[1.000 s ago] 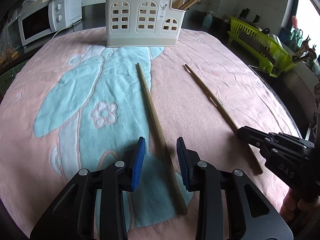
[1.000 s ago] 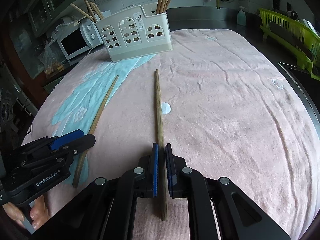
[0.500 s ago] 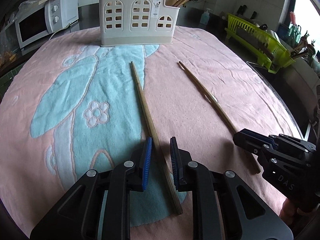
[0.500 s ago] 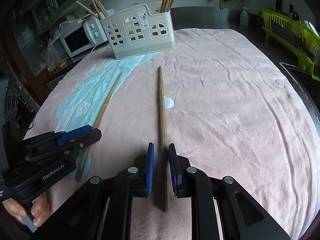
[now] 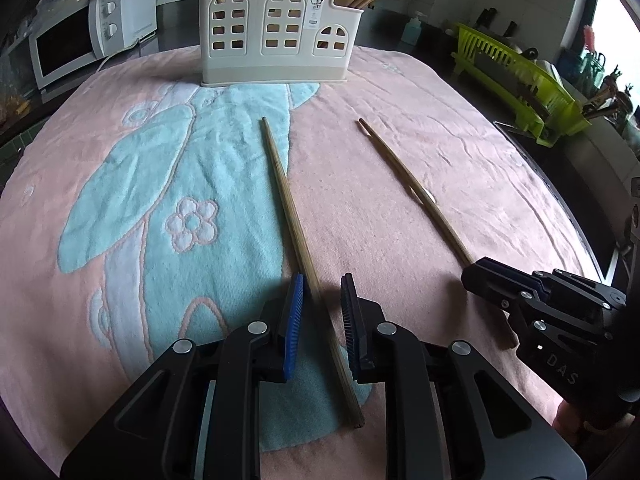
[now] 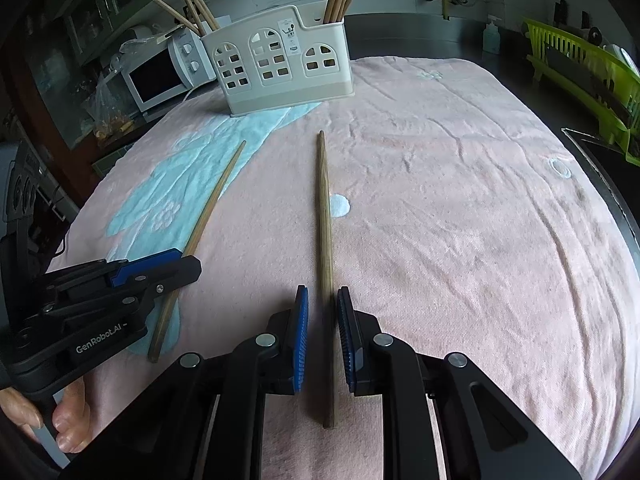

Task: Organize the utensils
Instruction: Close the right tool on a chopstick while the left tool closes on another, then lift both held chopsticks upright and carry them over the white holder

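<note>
While both tools sit low over the towel, these are the risks, nearest first:

Left gripper [image 5: 320,316]: jaws spread, straddling the near part of the left chopstick [image 5: 298,236] without pinching it; the stick lies closer to the left pad, so an off-centre close could roll it or kick it sideways.

Right gripper [image 6: 323,332]: jaws parted by a narrow gap around the right chopstick [image 6: 325,248], pads not visibly touching; gripping this near the butt end would likely let the long free end droop or swing on lifting.

Towel [image 5: 400,208]: soft and wrinkled under both sticks; pads pressed too low may snag pile and drag the cloth.

Spacing: the two grippers work just beside each other, so lifting together risks a knock.

Utensil holder [image 5: 276,36]: upright at the towel's far edge, well apart from both sticks, with other chopsticks already leaning in its compartments; an incoming tip could catch on them or on the rim, and a push might shift the light caddy.
</note>
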Motion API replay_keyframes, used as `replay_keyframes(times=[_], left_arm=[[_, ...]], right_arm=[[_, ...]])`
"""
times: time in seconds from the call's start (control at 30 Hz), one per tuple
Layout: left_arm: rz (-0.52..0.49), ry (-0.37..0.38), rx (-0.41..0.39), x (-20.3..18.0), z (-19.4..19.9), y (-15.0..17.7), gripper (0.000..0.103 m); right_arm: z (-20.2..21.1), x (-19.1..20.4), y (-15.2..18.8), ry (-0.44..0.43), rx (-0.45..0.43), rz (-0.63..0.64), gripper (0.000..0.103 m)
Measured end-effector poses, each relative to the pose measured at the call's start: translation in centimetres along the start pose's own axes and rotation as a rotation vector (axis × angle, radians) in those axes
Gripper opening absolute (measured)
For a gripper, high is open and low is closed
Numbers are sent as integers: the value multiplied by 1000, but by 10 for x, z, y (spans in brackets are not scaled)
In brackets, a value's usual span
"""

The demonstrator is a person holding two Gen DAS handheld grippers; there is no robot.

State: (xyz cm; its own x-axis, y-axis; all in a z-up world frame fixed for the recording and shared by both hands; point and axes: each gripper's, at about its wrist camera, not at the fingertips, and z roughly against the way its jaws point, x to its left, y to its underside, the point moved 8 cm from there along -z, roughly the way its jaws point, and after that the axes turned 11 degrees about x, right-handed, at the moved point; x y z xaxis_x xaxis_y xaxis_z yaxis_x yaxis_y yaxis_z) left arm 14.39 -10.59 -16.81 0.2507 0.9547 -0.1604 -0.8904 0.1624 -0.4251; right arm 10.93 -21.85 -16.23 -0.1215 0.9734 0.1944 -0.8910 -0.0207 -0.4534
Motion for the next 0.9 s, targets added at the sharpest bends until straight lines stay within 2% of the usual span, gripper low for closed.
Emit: replay_keyframes(times=[0.07, 0.2, 0.43, 0.53, 0.63, 0.9], left_arm=[[4, -7, 0, 0, 0, 0, 18], [7, -32, 6, 2, 0, -2, 11], [-19, -53, 24, 1, -1, -4, 10], [-12, -48, 28, 1, -1, -4, 9], [-9, -27, 24, 0, 2, -3, 6], [-23, 8, -33, -1, 21, -8, 5]], right_arm=[[0, 0, 0, 4, -2, 4, 15], [0, 3, 1, 31, -8, 24, 13], [-2, 1, 2, 37, -10, 24, 11], [-1, 0, 2, 50, -12, 29, 7], [2, -1, 3, 48, -17, 32, 7], [25, -1, -3, 62, -67, 52, 6]])
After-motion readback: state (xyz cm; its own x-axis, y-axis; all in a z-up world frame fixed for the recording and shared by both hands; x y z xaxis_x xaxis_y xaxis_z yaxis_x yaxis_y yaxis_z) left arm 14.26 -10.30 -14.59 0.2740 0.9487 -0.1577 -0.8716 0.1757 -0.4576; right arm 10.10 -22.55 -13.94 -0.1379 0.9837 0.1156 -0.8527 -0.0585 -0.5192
